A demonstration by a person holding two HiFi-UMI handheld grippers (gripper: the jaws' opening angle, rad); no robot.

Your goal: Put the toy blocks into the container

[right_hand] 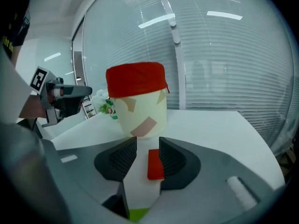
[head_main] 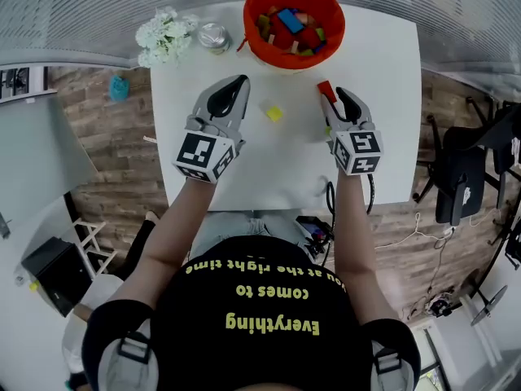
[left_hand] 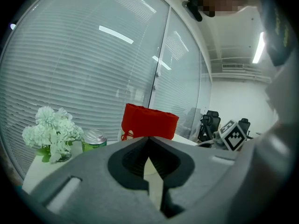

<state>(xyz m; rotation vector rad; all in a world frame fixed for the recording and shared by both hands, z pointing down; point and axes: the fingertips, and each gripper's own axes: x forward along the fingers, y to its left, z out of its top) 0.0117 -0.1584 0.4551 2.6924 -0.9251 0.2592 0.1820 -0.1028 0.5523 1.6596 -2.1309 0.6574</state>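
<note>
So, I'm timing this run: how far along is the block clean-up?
Mostly done: many blocks already lie in the container. In hand: the right gripper stands open around a red block on the table, not yet gripping. Still to go: that block and the yellow block; the left gripper is shut and empty.

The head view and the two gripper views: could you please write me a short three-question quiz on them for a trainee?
1. True or false: the yellow block lies on the table between the left gripper and the right gripper.
2. Which block lies between the right gripper's jaws? A) a blue one B) a red one C) a yellow one
3. Fill in: the red container already holds several ___.

Key
1. True.
2. B: the red block lies on the table between the parted jaws.
3. blocks
</note>
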